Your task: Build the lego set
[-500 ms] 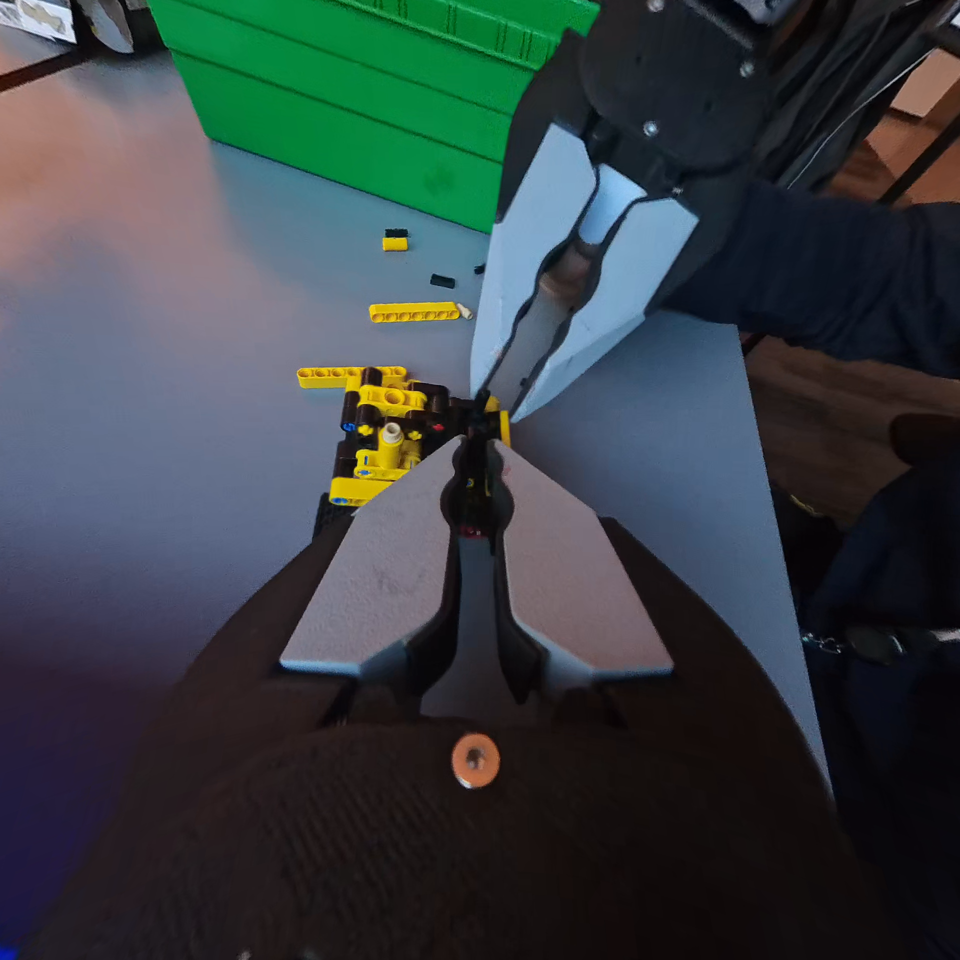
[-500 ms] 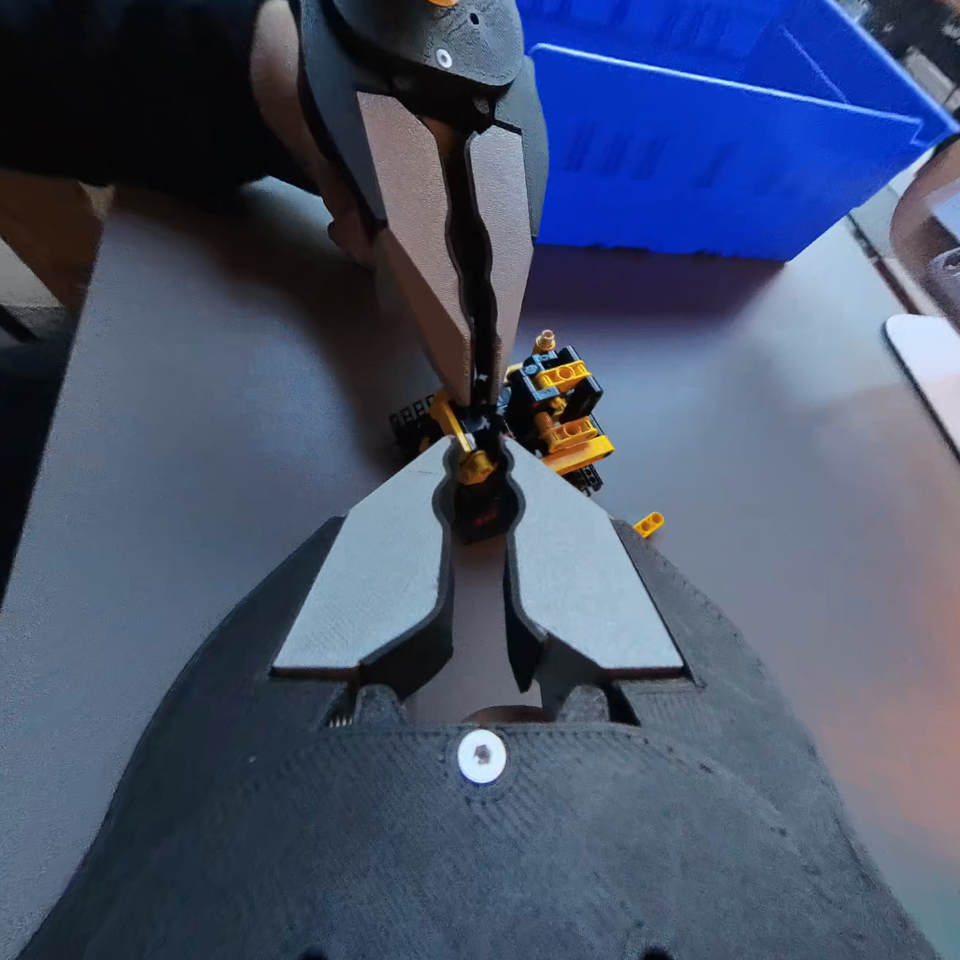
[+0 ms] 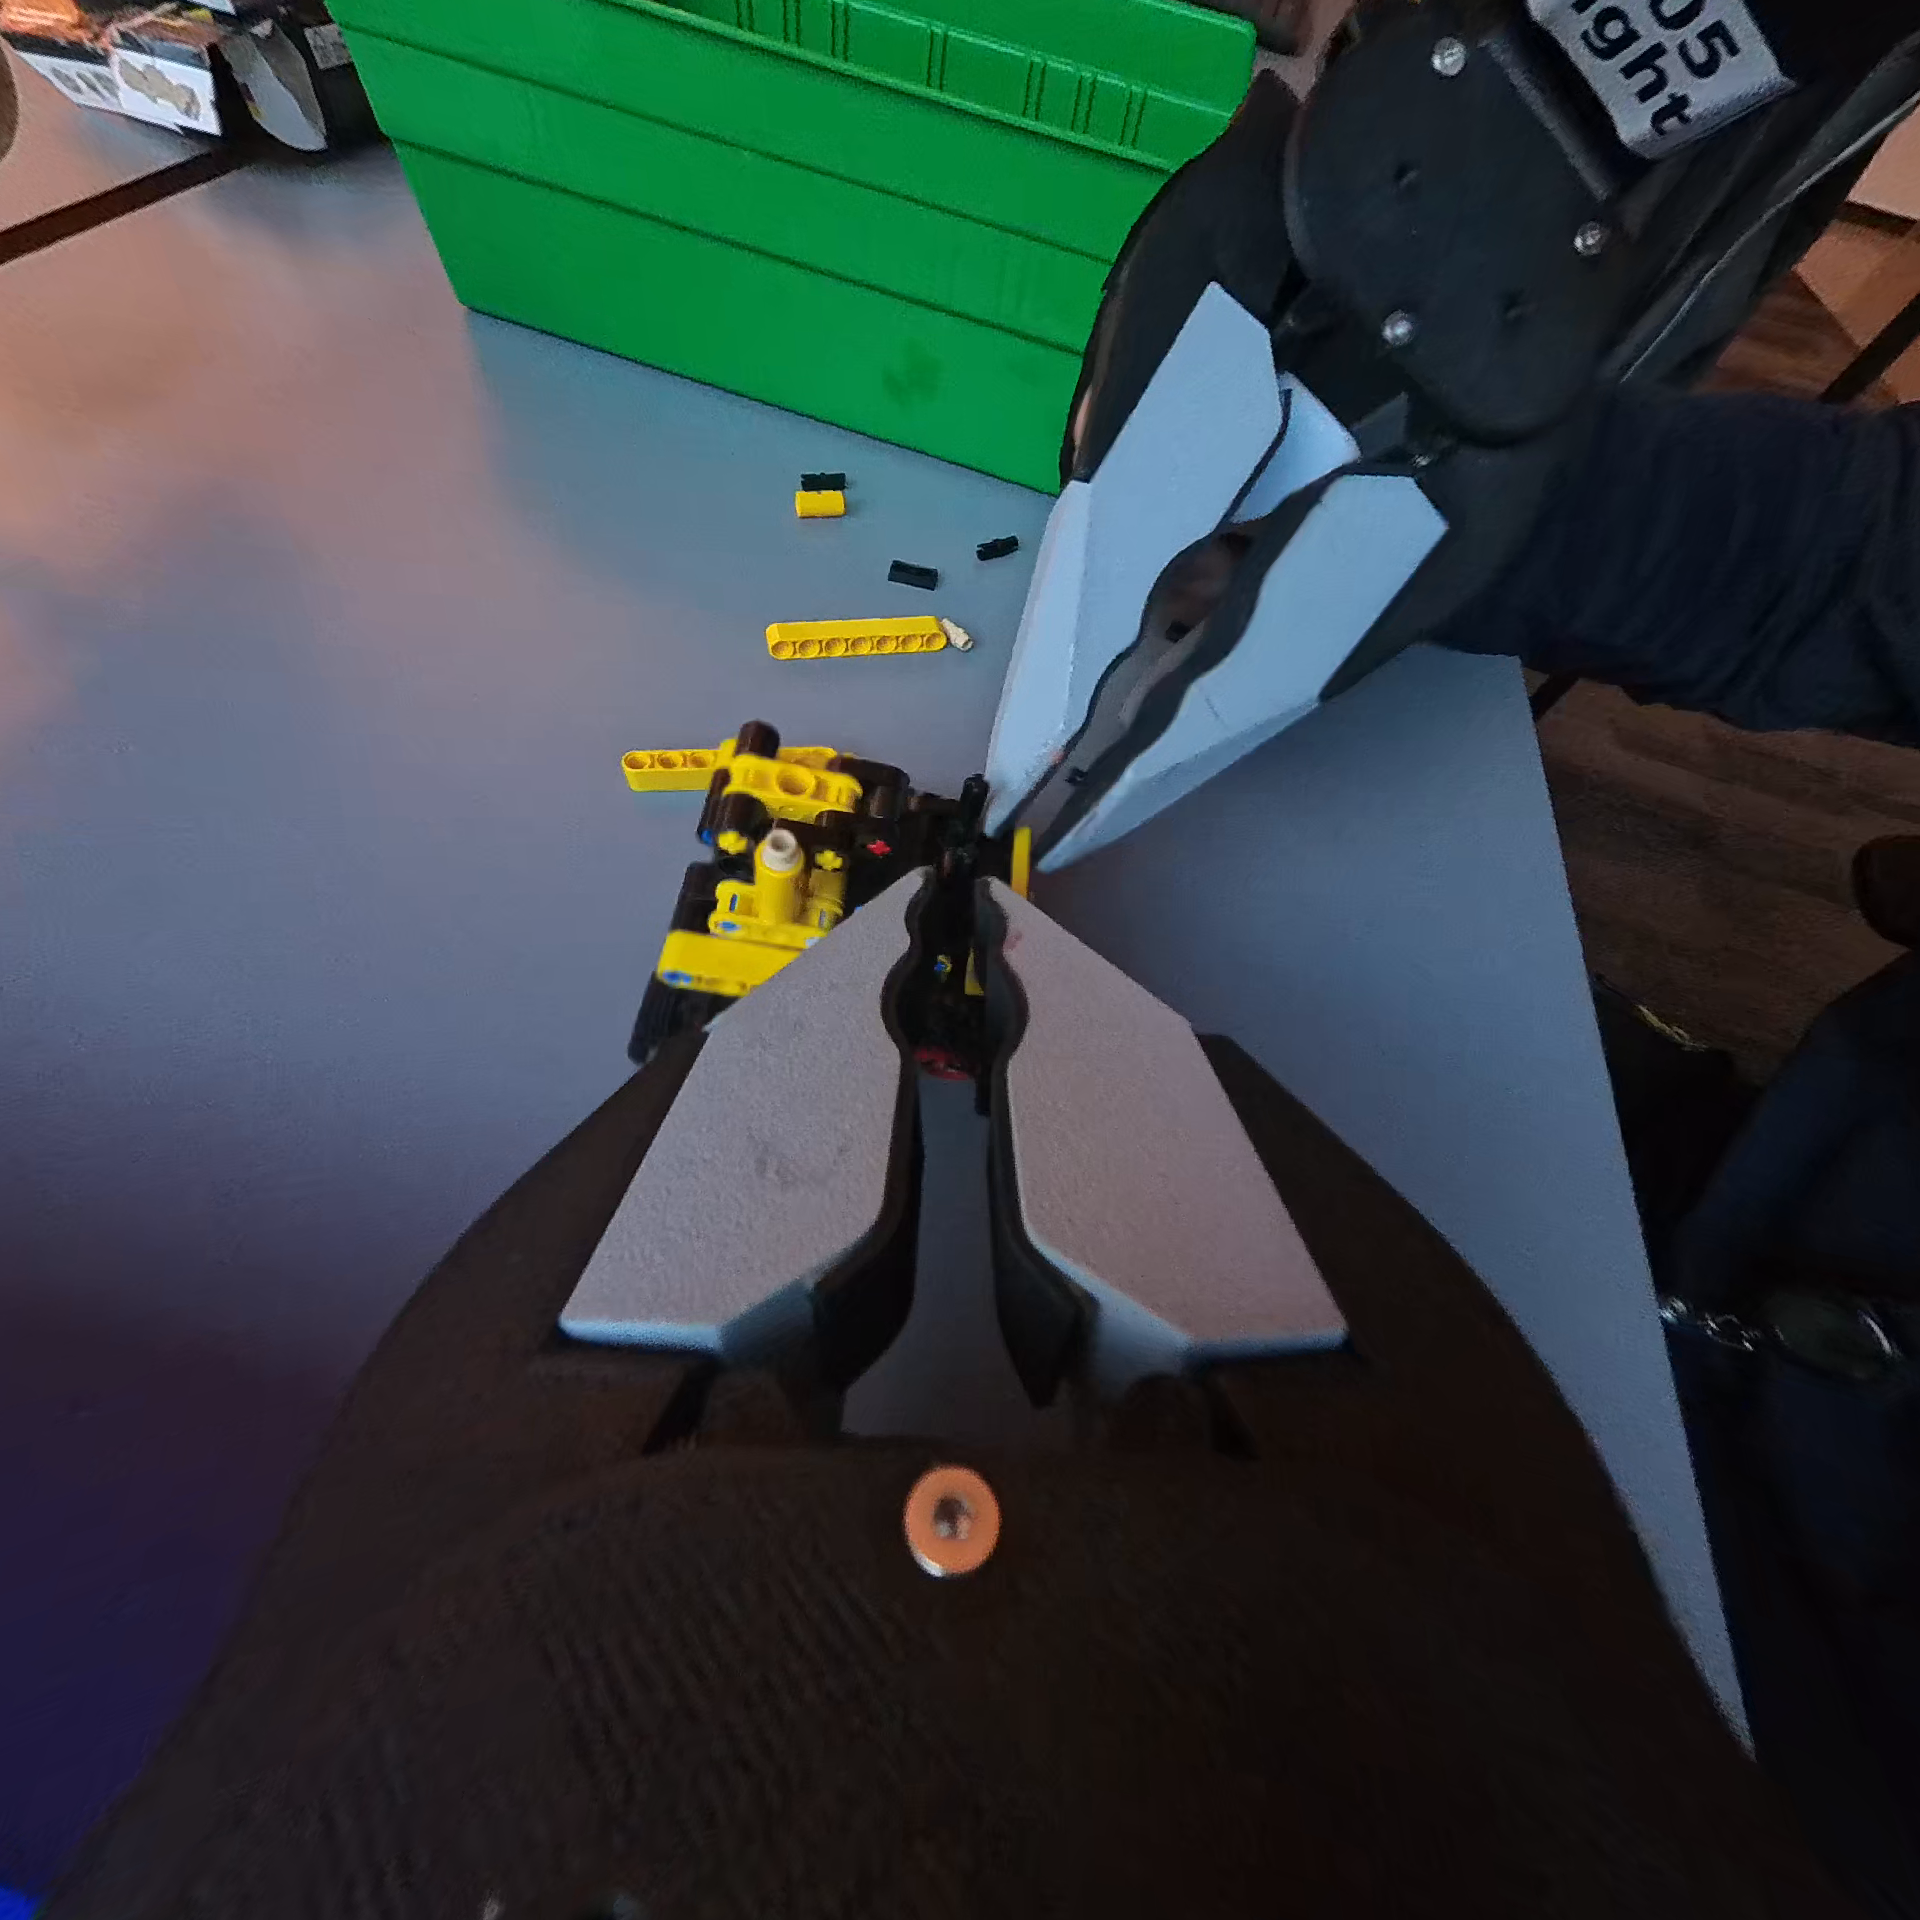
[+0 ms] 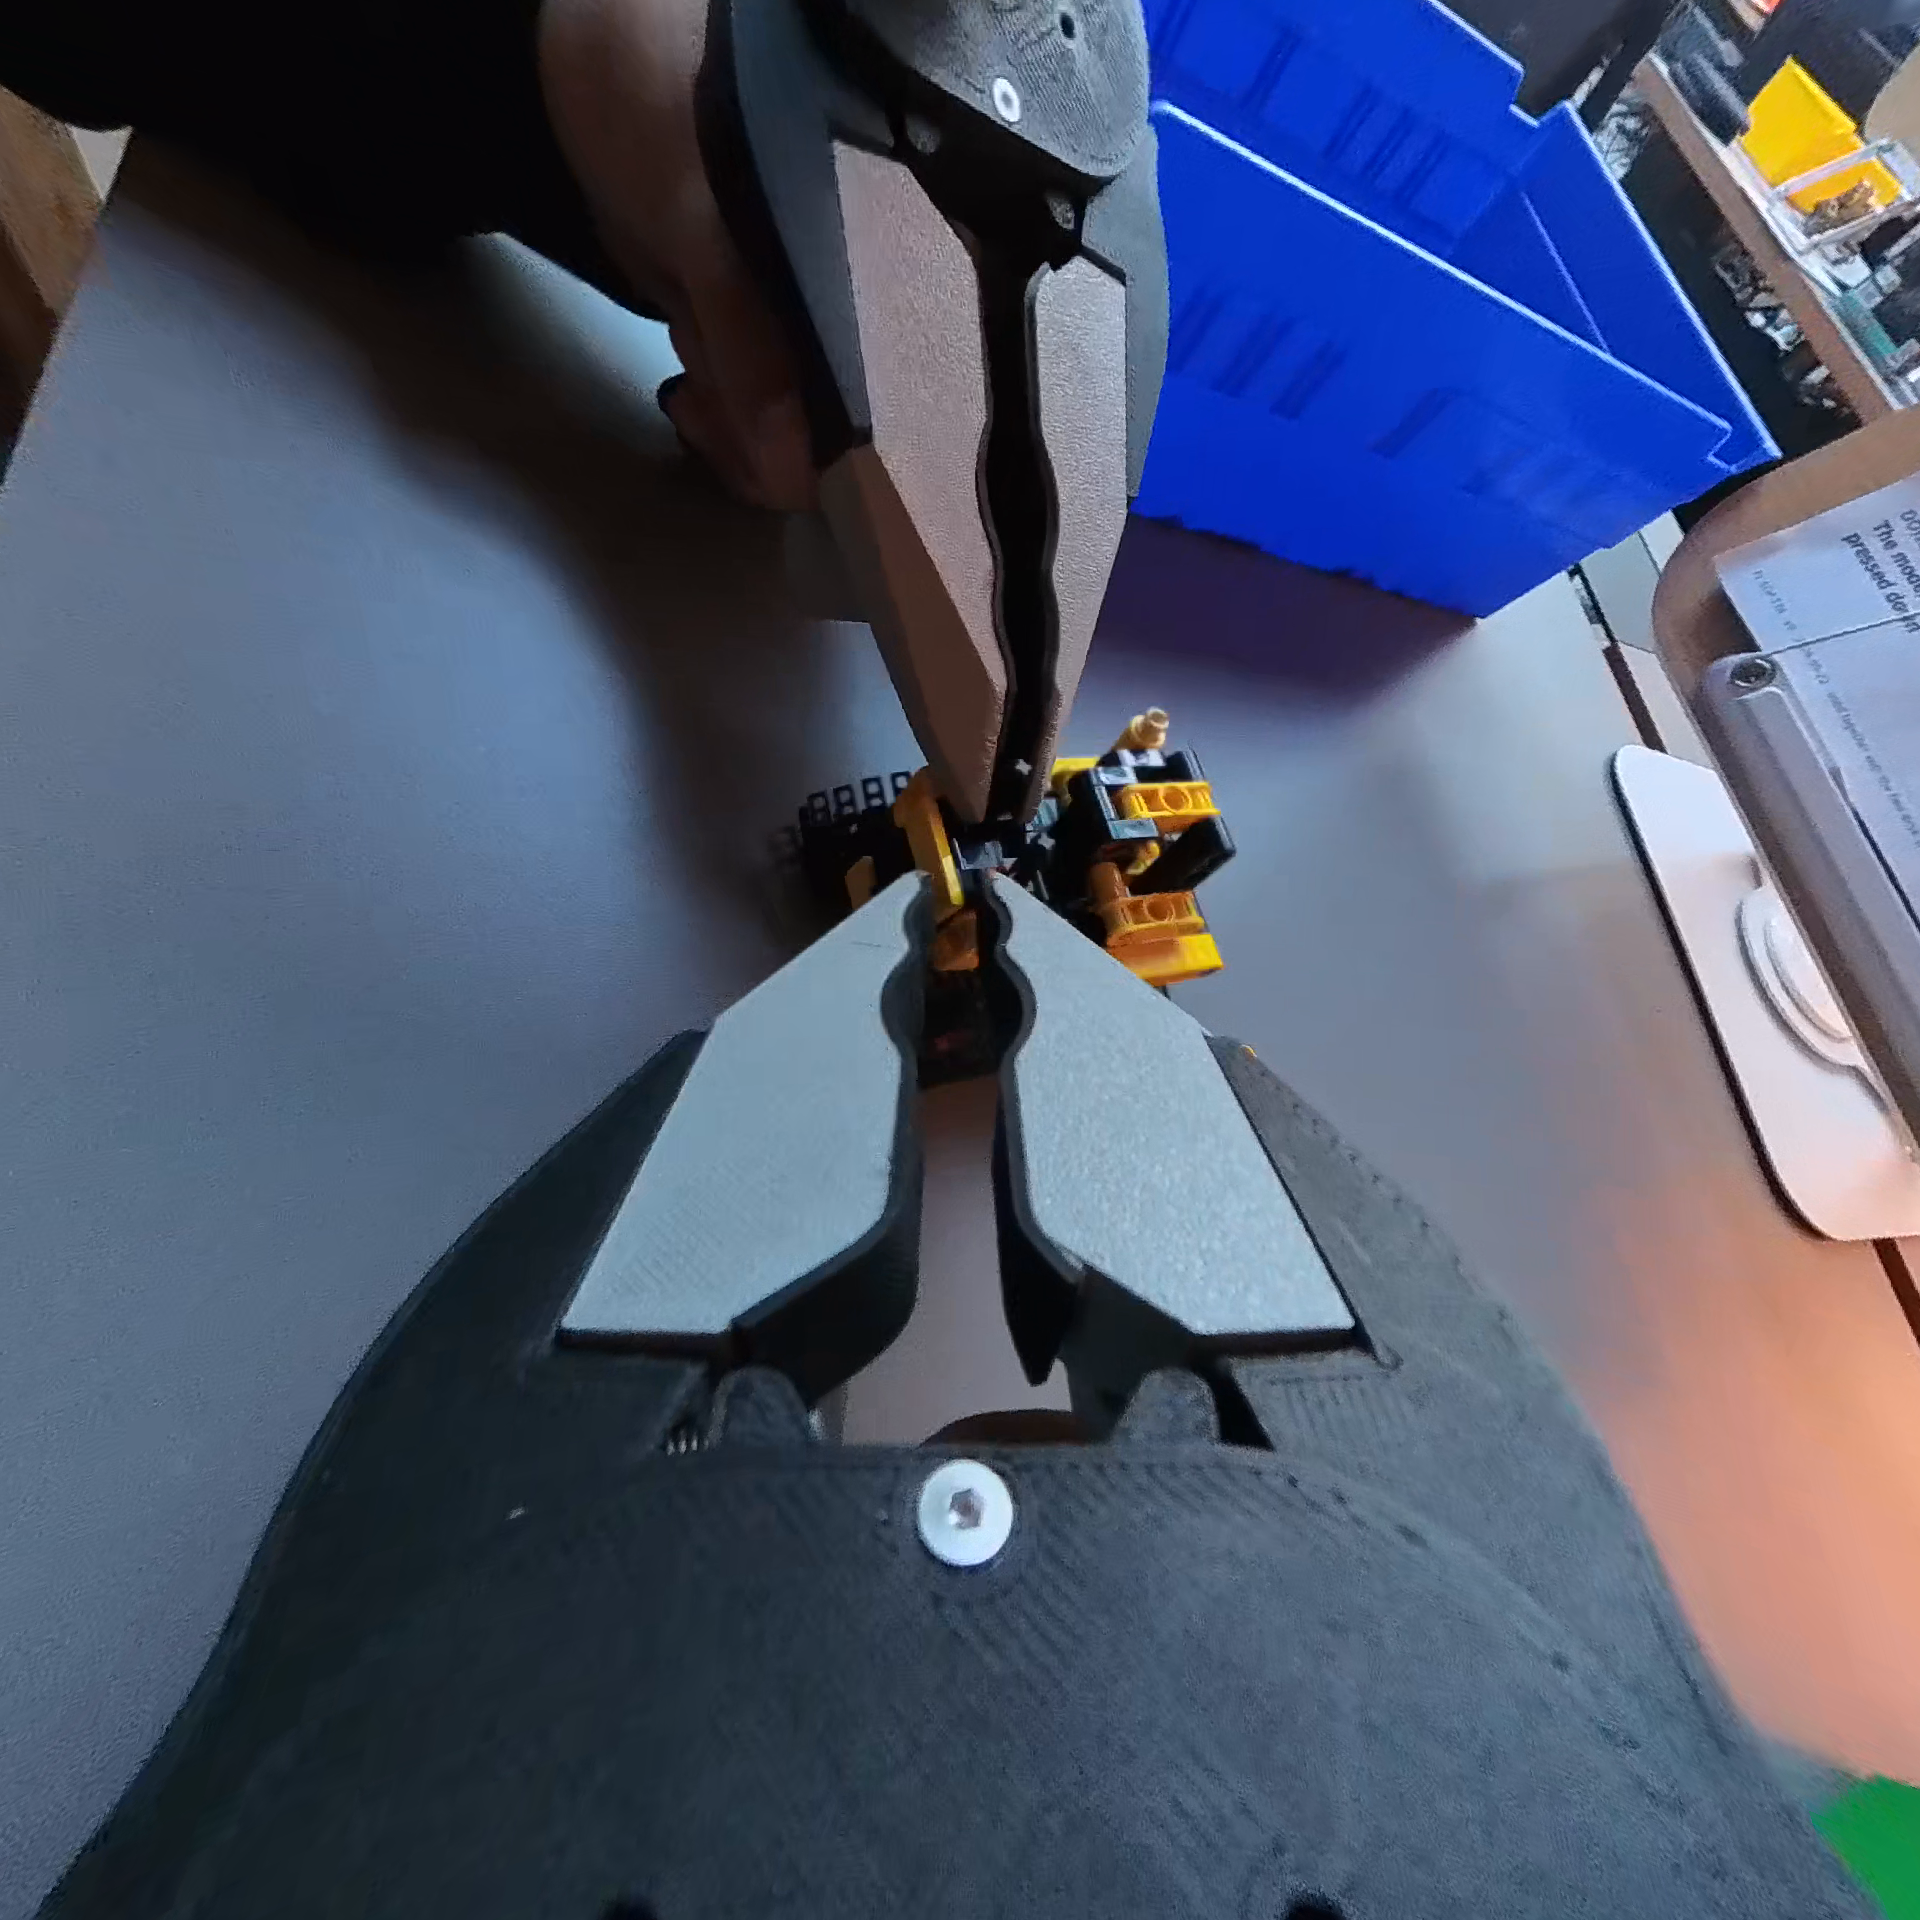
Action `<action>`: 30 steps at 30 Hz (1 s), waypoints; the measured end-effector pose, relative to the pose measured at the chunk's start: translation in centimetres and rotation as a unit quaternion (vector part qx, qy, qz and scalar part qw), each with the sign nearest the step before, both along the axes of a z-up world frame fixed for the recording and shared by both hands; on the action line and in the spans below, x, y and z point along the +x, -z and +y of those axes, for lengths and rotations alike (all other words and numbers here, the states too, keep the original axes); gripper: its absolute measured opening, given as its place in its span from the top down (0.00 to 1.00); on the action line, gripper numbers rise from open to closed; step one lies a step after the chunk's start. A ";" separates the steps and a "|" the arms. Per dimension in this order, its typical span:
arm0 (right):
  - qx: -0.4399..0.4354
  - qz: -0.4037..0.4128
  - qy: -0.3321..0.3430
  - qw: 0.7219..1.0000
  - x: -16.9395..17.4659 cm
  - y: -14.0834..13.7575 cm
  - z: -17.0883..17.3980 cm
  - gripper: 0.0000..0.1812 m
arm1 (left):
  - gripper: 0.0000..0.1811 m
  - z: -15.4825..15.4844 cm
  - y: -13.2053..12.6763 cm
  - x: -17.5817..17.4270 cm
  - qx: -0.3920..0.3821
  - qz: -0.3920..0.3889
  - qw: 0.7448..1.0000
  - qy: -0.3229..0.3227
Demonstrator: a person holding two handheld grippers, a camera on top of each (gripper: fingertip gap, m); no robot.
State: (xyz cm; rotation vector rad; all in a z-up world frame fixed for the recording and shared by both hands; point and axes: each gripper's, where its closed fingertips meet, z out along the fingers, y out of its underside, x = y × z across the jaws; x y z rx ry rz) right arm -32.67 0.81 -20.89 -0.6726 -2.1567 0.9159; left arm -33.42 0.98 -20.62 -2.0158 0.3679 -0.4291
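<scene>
- On the grey table point(image 3: 312, 727), the yellow-and-black lego model point(image 3: 774, 883) sat centrally, before a green bin point(image 3: 779, 208)
- Left gripper point(image 3: 951, 904) was clamped on the model's near black end
- Right gripper point(image 4: 961, 899) pinched its black part from the far right
- Loose yellow beam point(image 3: 857, 639) lay beyond

I read this as a lab or workshop bench: a plain grey counter point(image 3: 312, 831) with a green storage crate point(image 3: 790, 208) at one end, blue bins point(image 4: 1403, 343) at the other, and cluttered shelving point(image 4: 1787, 166) with yellow parts trays behind them.
</scene>
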 end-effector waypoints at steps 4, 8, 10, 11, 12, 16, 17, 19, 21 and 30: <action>0.012 0.009 -0.033 0.999 0.8 -0.2 -0.9 1.00 | 0.99 0.7 0.1 -0.4 0.010 0.032 0.999 -0.036; 0.070 -0.011 -0.010 0.997 0.3 1.8 -0.5 1.00 | 0.99 0.5 0.1 -0.3 0.006 0.032 0.999 -0.032; 0.038 -0.010 -0.020 0.999 0.5 1.2 -0.8 1.00 | 0.99 0.3 0.1 -0.3 0.002 0.021 0.999 -0.025; 0.025 -0.008 -0.025 0.999 0.7 0.7 -0.8 1.00 | 0.99 0.3 0.1 -0.3 0.001 0.019 1.000 -0.024; 0.016 -0.002 -0.024 1.000 0.7 0.3 -0.7 1.00 | 0.99 0.3 0.1 -0.3 0.003 0.024 0.999 -0.023; 0.024 0.013 -0.008 1.000 0.3 0.0 0.1 1.00 | 0.99 0.3 0.1 -0.3 0.004 0.029 0.999 -0.022; 0.026 0.012 -0.010 1.000 0.3 0.1 0.0 1.00 | 0.99 0.3 0.1 -0.3 0.004 0.028 0.999 -0.022; 0.036 0.014 -0.008 0.999 0.3 0.2 0.1 1.00 | 0.99 0.3 0.1 -0.3 0.004 0.027 0.999 -0.021; 0.031 0.022 -0.003 0.999 0.2 -0.2 0.3 0.99 | 0.99 0.3 0.1 -0.4 0.003 0.029 0.999 -0.022; 0.049 0.029 0.014 0.998 -0.2 0.1 0.8 0.97 | 0.99 0.3 0.1 -0.4 0.004 0.031 0.999 -0.023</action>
